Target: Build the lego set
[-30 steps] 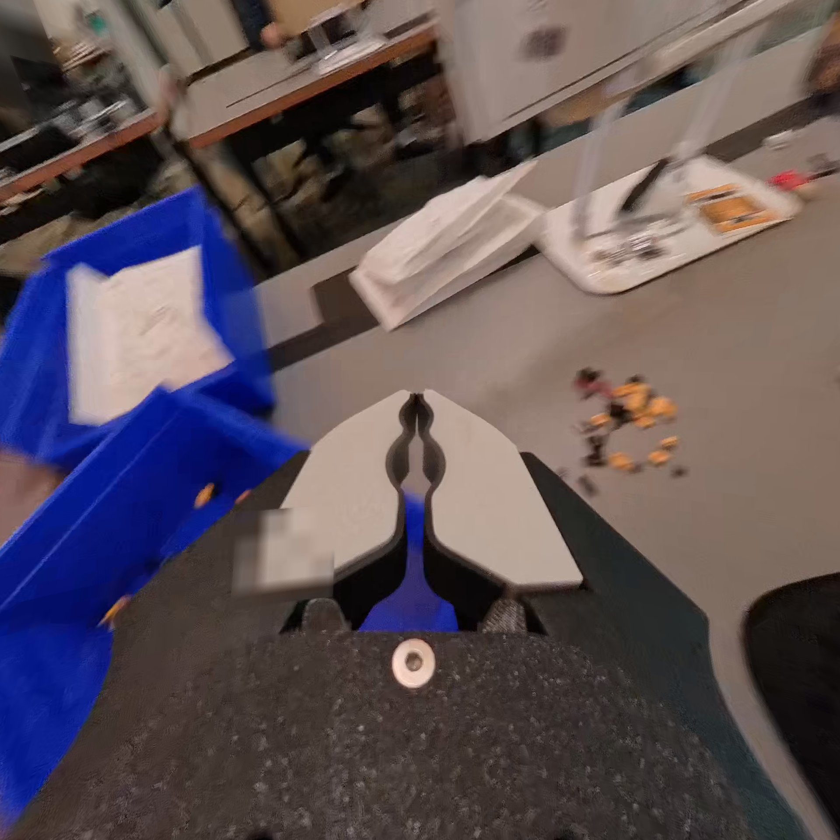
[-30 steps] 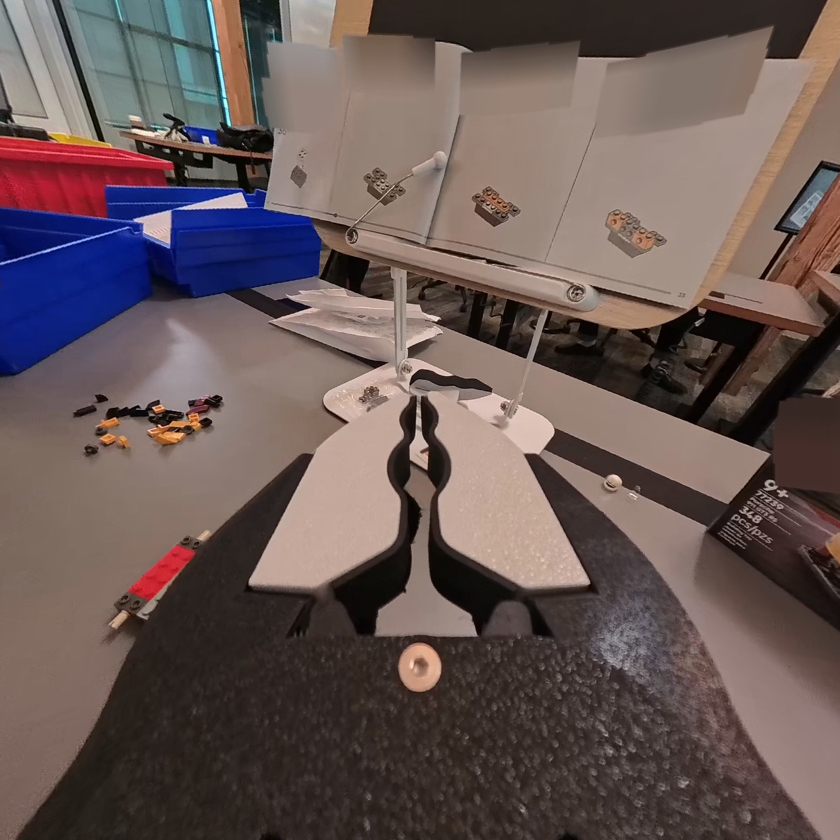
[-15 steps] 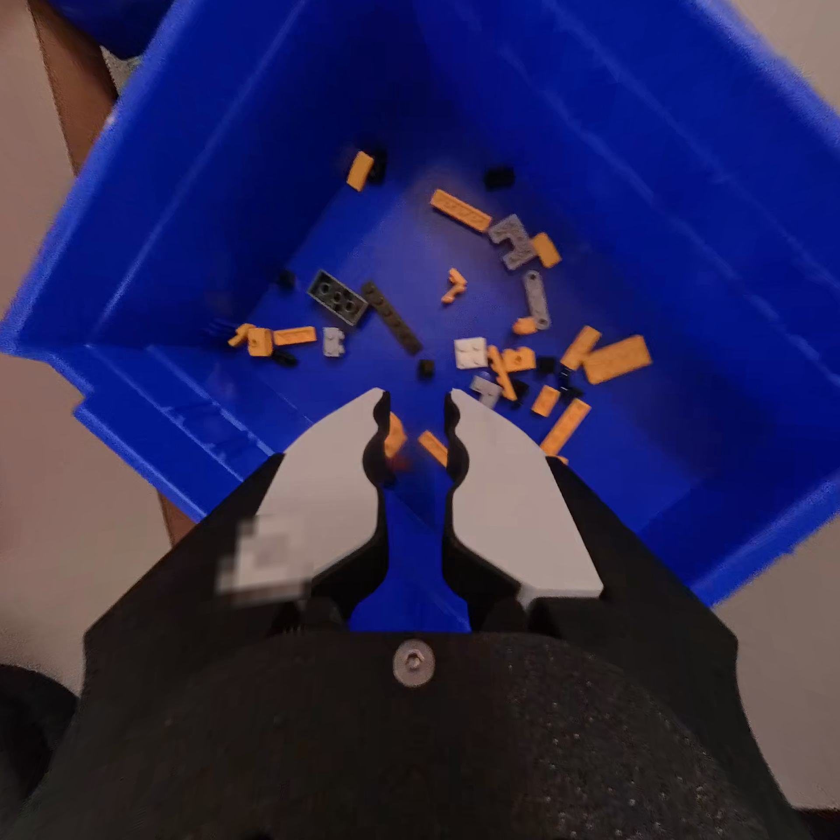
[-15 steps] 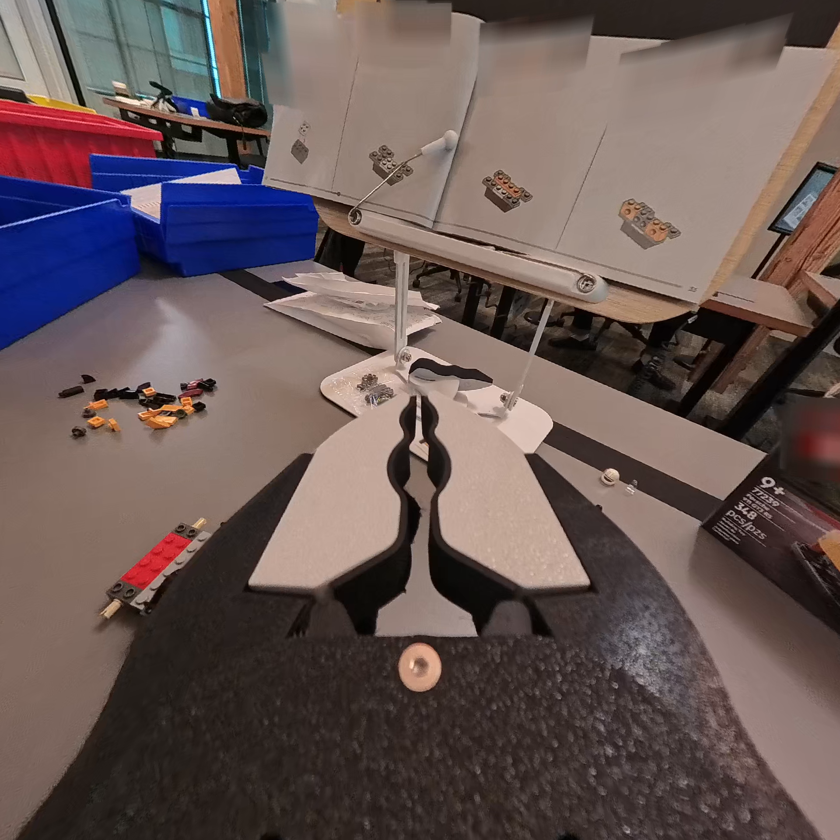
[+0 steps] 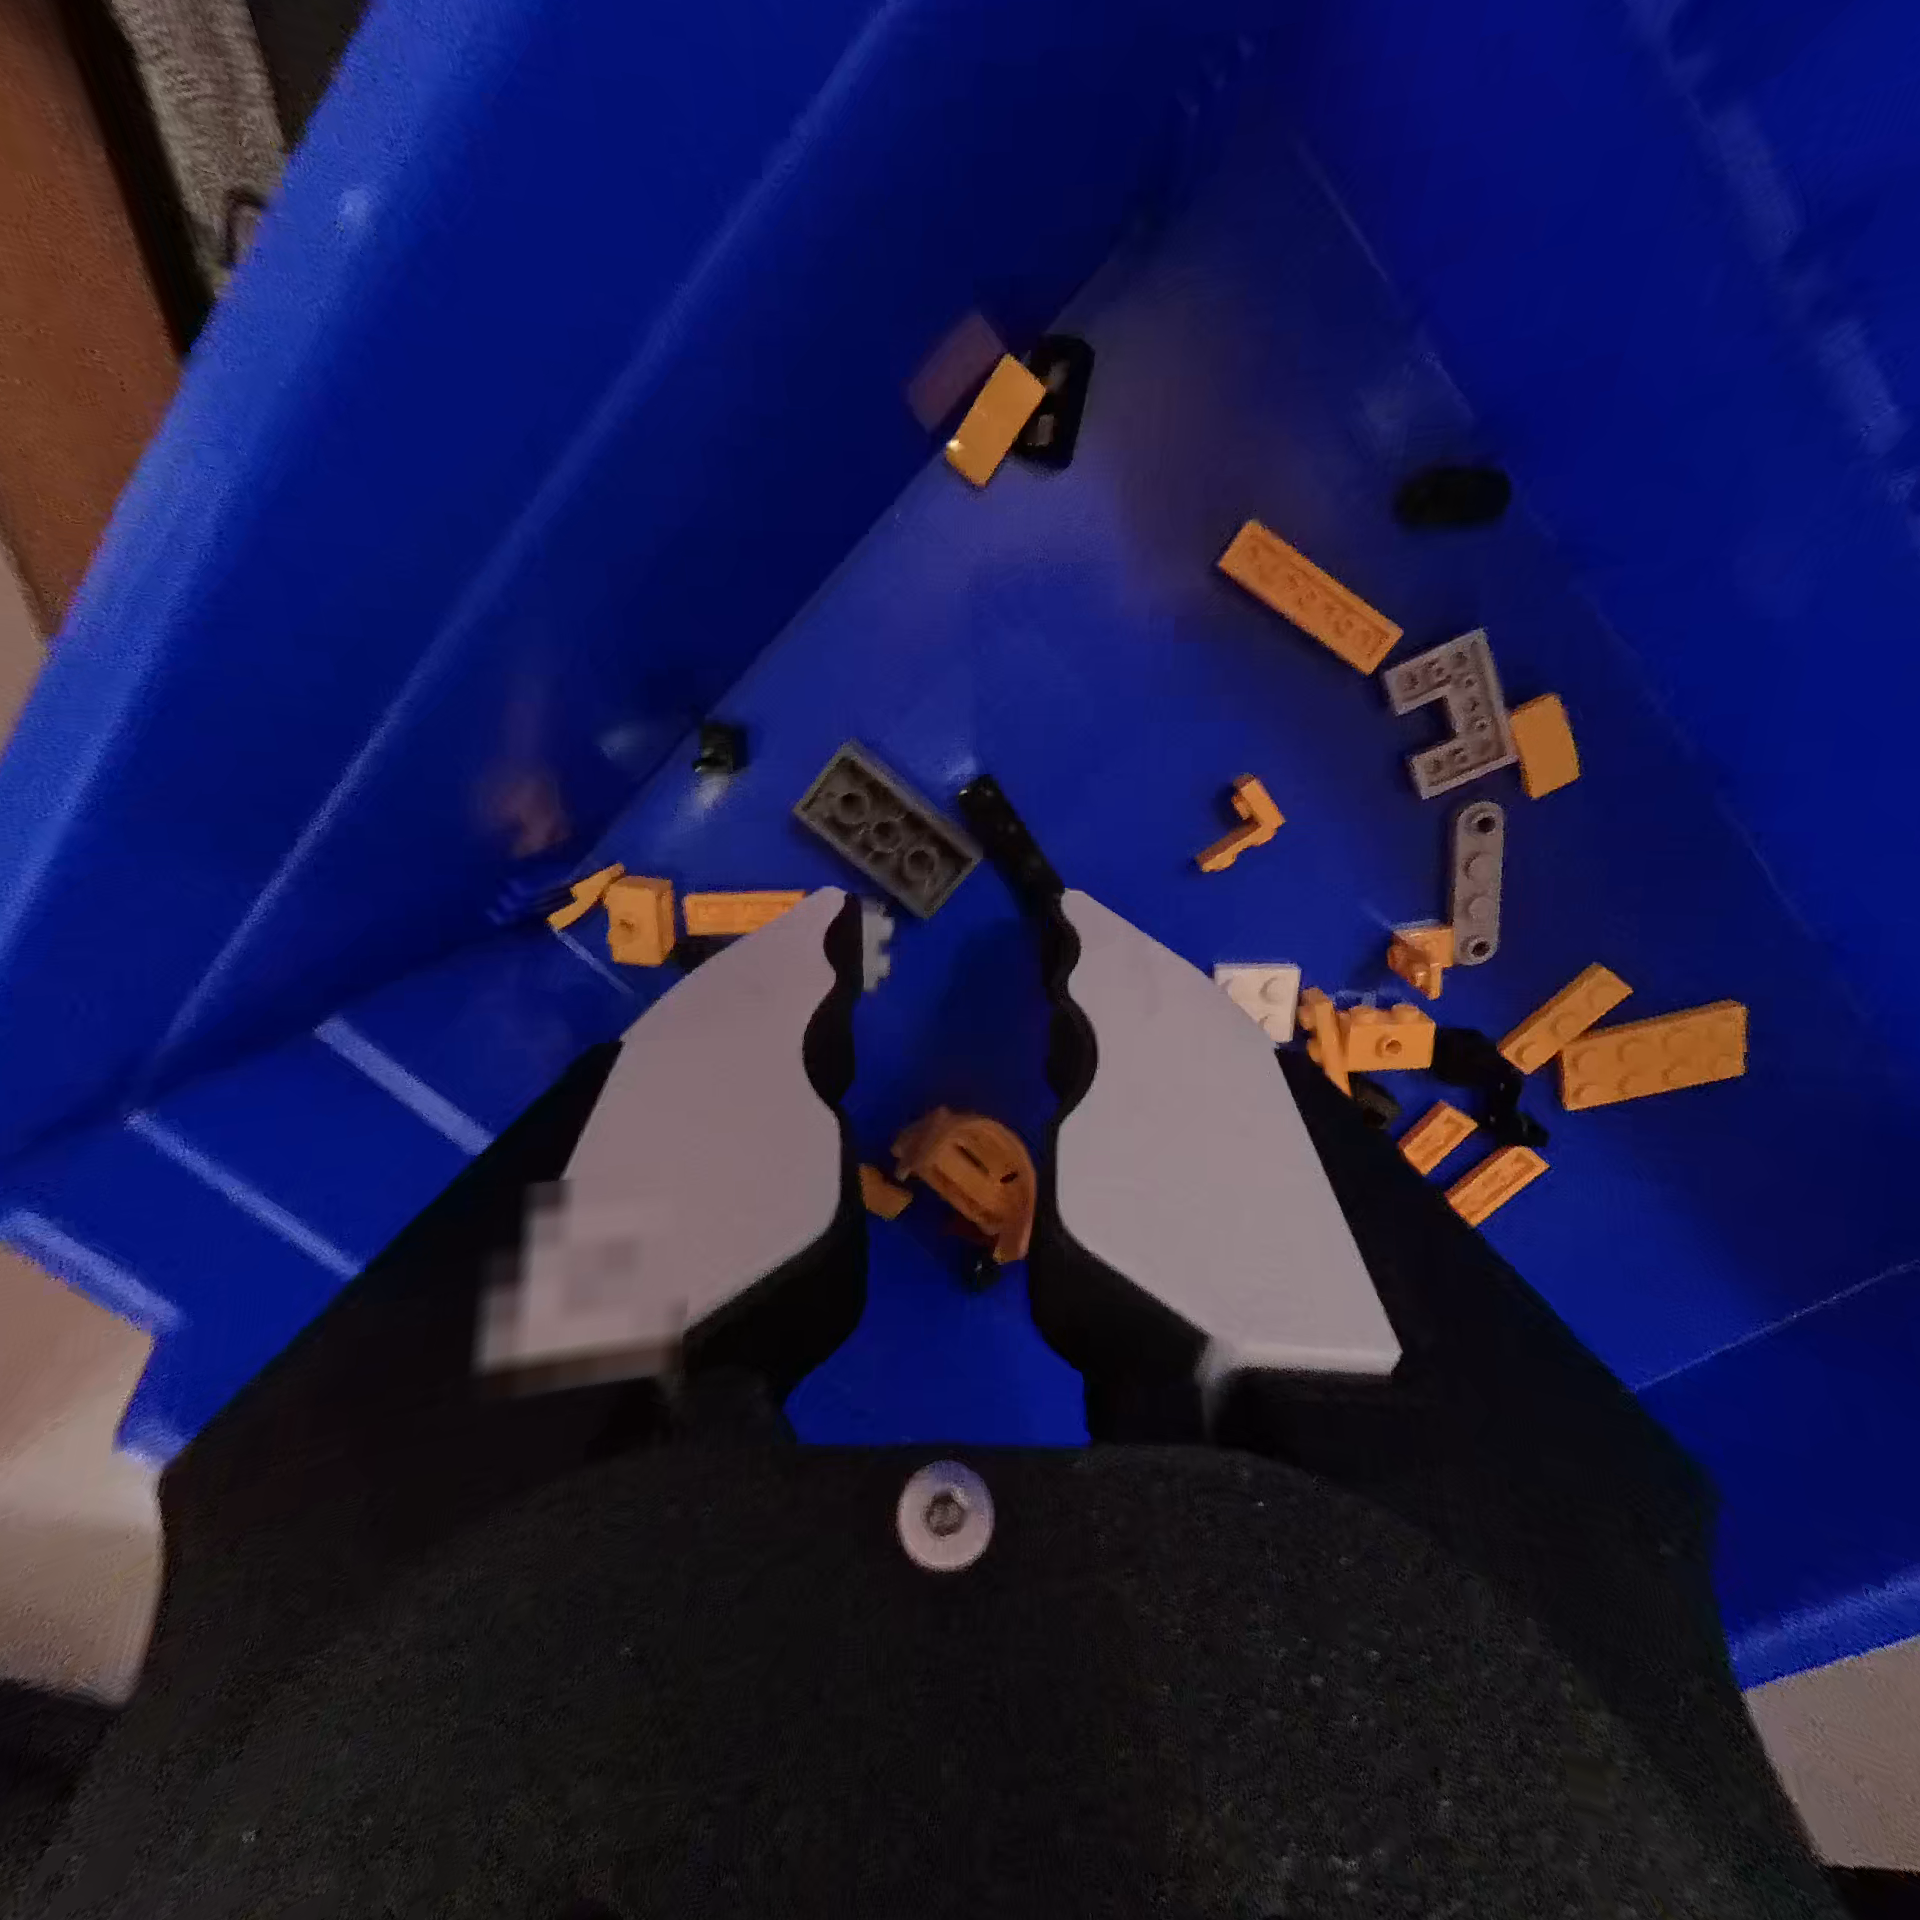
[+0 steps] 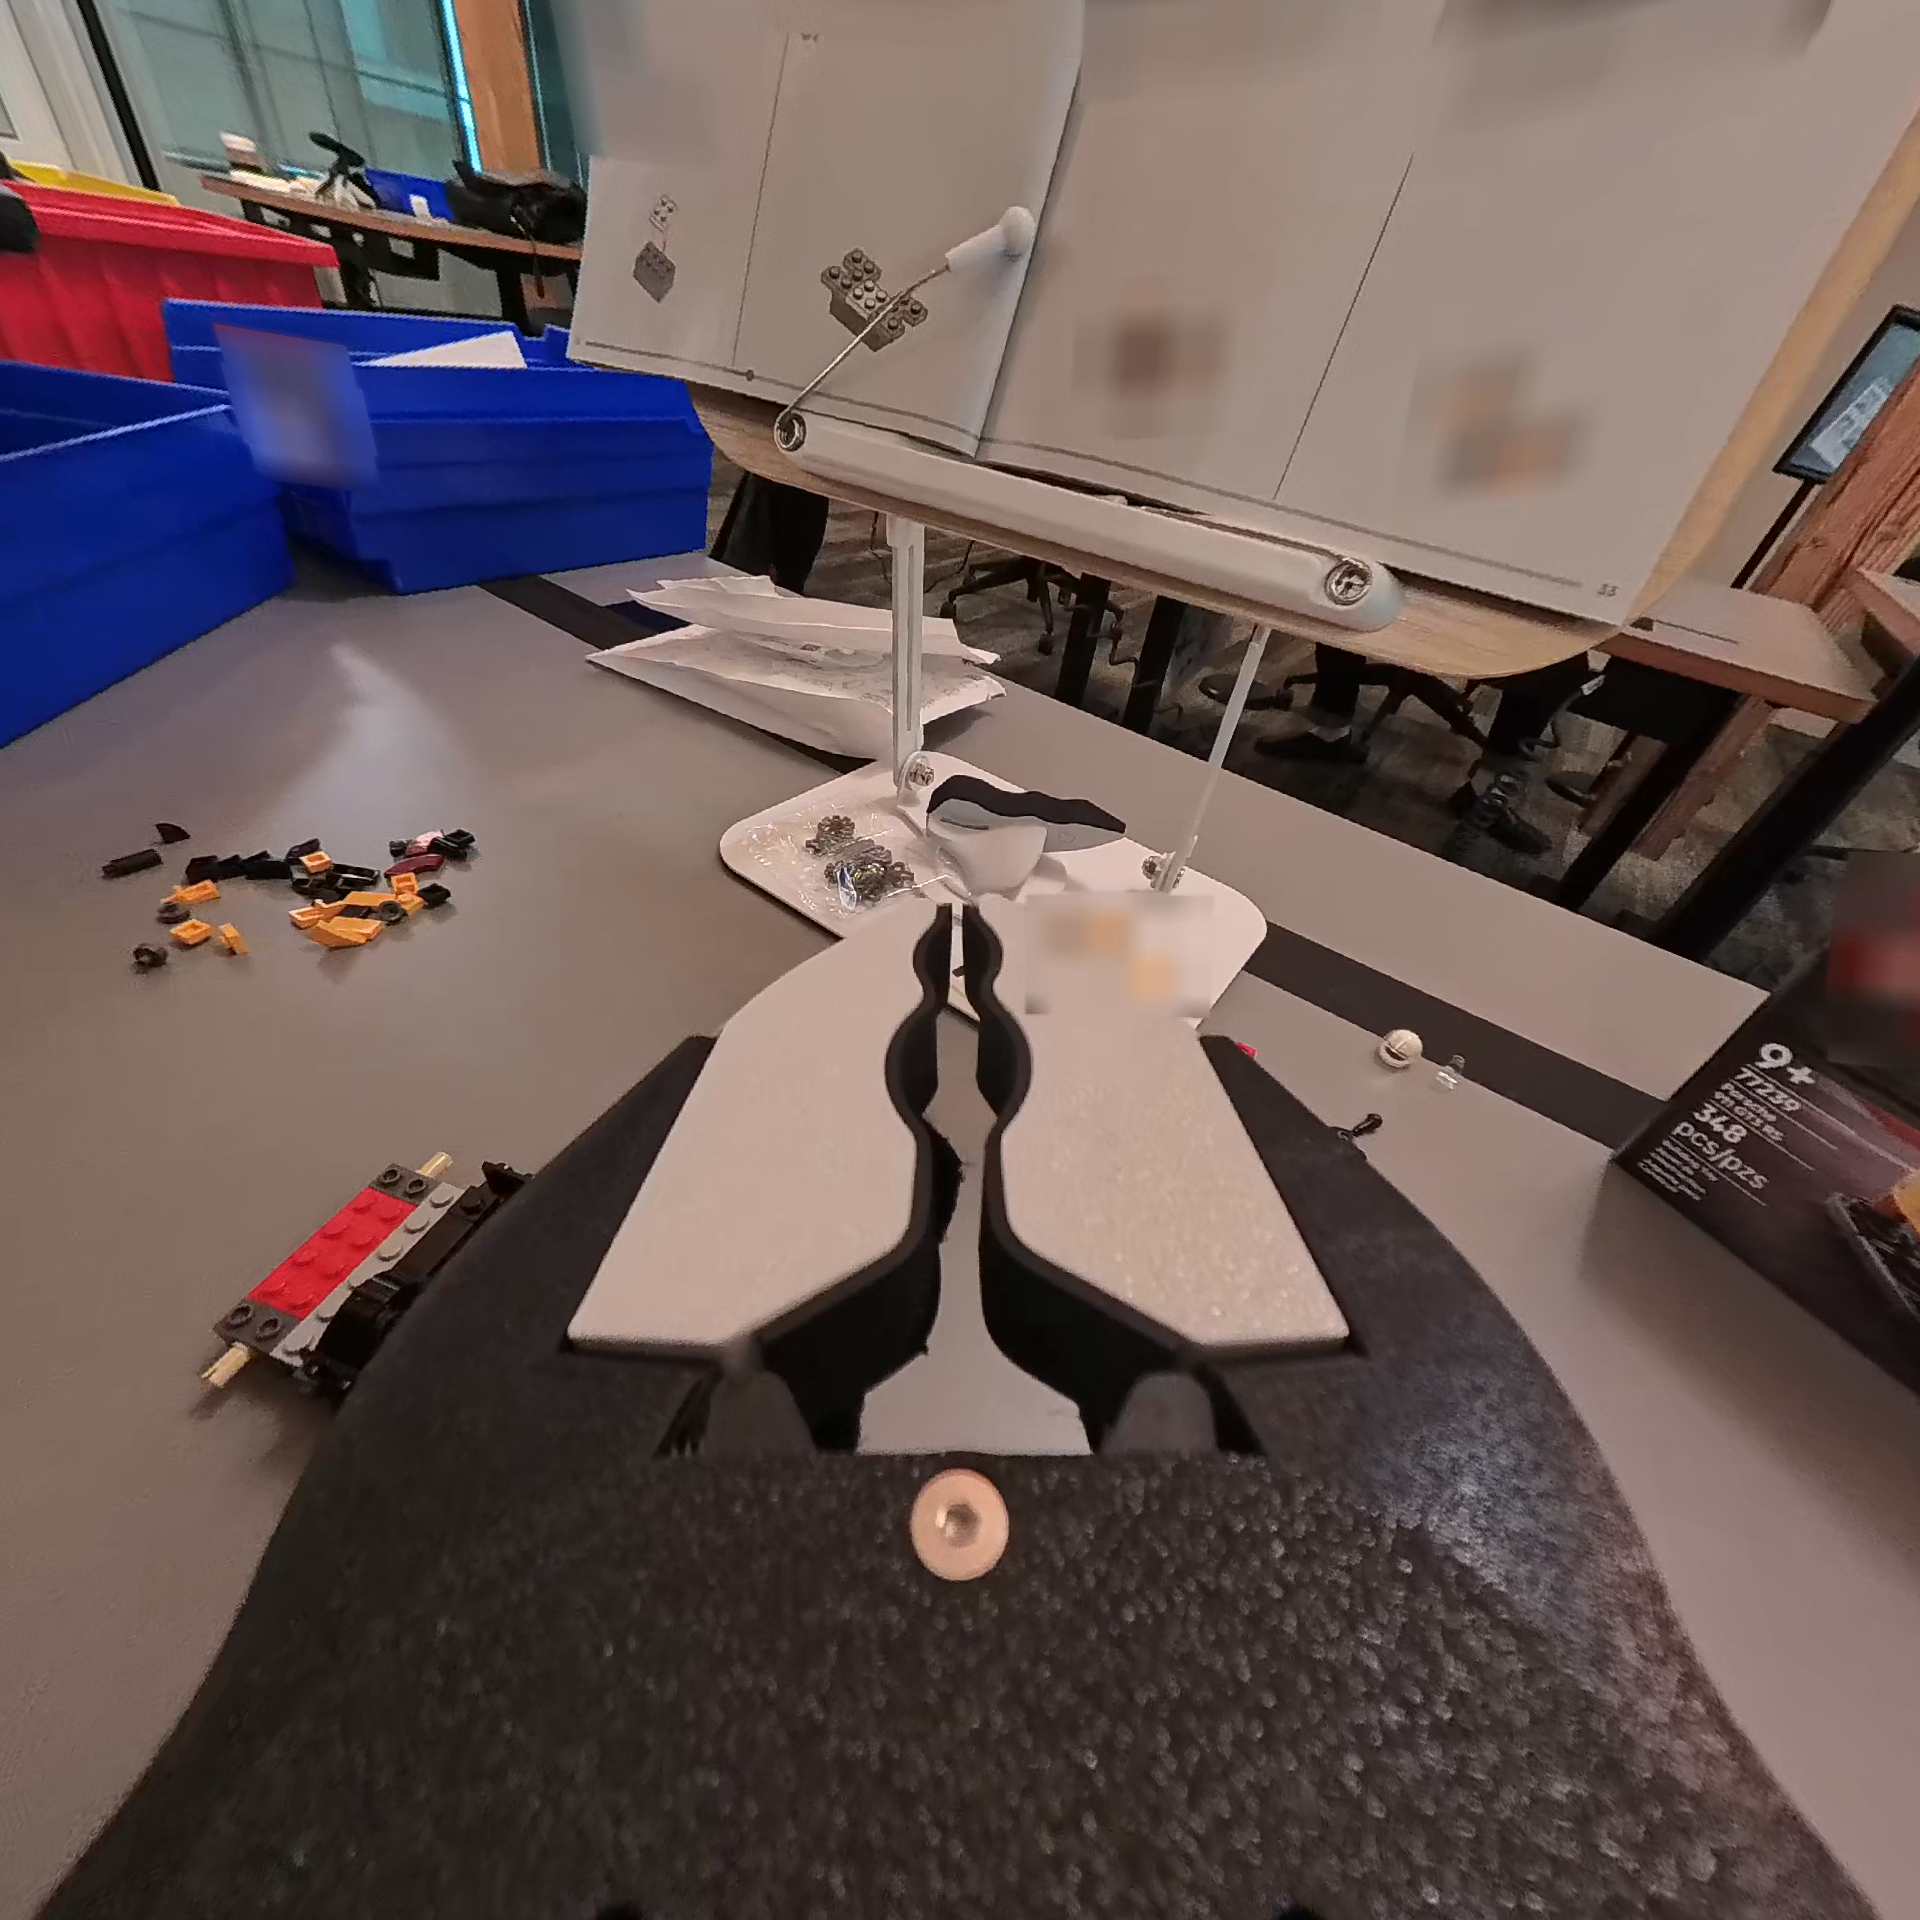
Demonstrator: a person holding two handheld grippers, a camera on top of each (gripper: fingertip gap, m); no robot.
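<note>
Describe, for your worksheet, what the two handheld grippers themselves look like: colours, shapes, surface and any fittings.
Both look alike. The left gripper and right gripper each have two flat, light grey fingers tapering to a point, lined with black pads whose inner edges are wavy. Each sits on a rough, grainy black body with one round silver screw in the middle. No cables or sleeves show.

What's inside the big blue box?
Inside the blue bin lie loose bricks: mostly orange, plus a dark grey brick, a grey notched plate and a white piece. The left gripper, open, hides some.
</note>
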